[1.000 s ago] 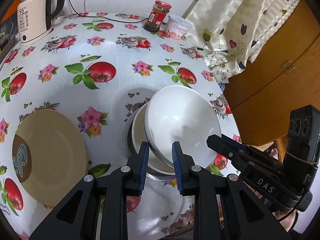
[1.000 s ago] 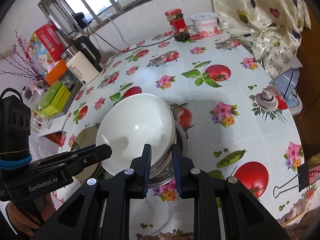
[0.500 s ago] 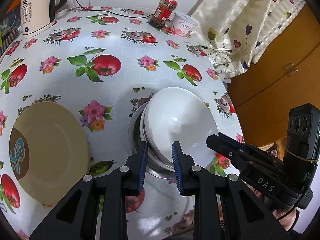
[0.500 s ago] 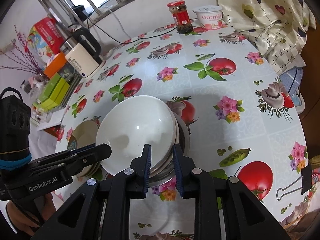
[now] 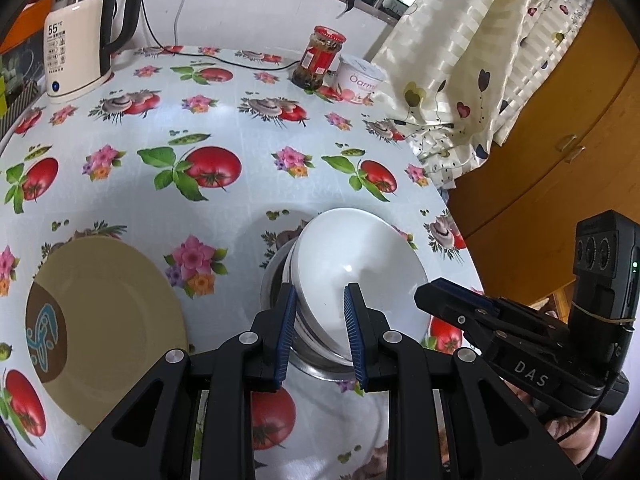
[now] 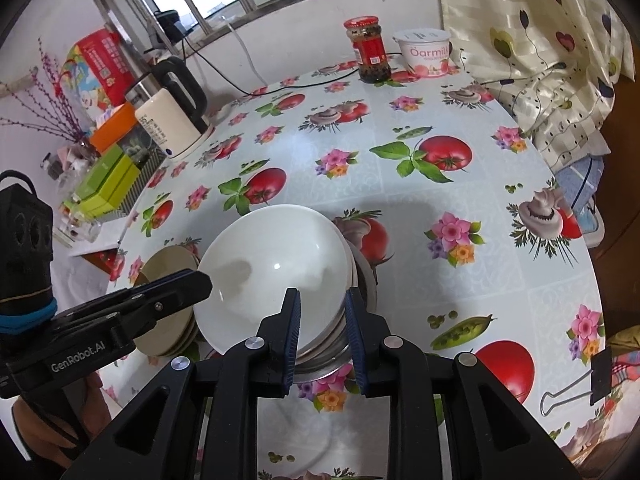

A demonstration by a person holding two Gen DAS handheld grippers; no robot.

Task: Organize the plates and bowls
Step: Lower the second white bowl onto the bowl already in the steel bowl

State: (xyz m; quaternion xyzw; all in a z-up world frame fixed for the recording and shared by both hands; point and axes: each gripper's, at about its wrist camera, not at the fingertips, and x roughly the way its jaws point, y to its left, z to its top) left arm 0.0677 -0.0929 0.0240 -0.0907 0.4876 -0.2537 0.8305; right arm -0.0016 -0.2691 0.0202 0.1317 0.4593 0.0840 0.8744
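Note:
A stack of white bowls (image 5: 360, 268) sits nested in a steel bowl (image 5: 276, 276) near the table's front edge; it also shows in the right wrist view (image 6: 276, 256). My left gripper (image 5: 320, 320) is shut on the stack's left rim. My right gripper (image 6: 320, 320) is shut on the stack's right rim; its body shows in the left wrist view (image 5: 456, 304). A tan plate (image 5: 108, 320) with a brown patch lies on the table left of the stack, also in the right wrist view (image 6: 168, 264).
An electric kettle (image 5: 80, 48) stands at the back left. A red-lidded jar (image 5: 318, 58) and a yogurt tub (image 5: 360, 80) stand at the back by a curtain (image 5: 480, 60). Boxes (image 6: 108, 176) sit beside the table. A binder clip (image 6: 576, 388) lies at the right edge.
Both grippers and the bowl stack they hold have stayed together while the cameras pulled back and rose slightly; the grip has not changed.

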